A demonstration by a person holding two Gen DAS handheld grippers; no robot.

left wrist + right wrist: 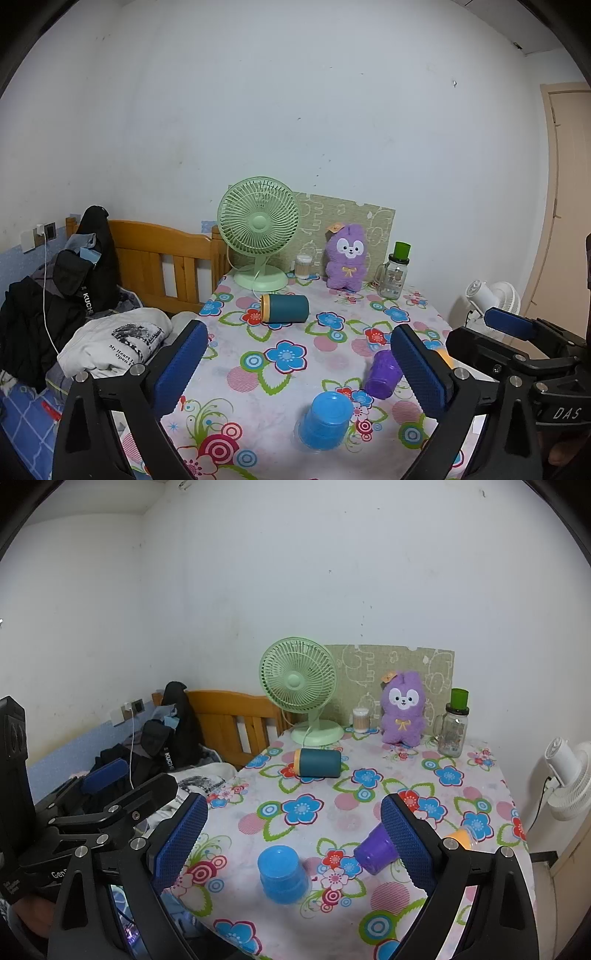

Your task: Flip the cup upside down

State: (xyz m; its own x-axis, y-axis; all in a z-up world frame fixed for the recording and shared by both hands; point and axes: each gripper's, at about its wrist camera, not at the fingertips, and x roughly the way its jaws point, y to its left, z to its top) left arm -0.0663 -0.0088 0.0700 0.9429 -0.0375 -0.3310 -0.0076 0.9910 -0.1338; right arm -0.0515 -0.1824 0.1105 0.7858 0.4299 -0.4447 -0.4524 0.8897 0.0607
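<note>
The blue cup [325,421] is sitting mouth-down near the front of the floral surface [258,373], and the purple cup [384,374] is lying tilted just beside it, half hidden behind a blue pad [419,373]. An orange cup [460,838] is peeking out past the right hand-held gripper [291,849]; the left view is barely showing it. Both grippers are hovering wide open, holding nothing: the left hand-held gripper [295,369] is framing the cups. Further back, a teal cup [284,308] is lying on its side before the fan [258,225], plush [347,258] and jar [395,275]. A white fan [565,779] is standing off the surface's right edge.
</note>
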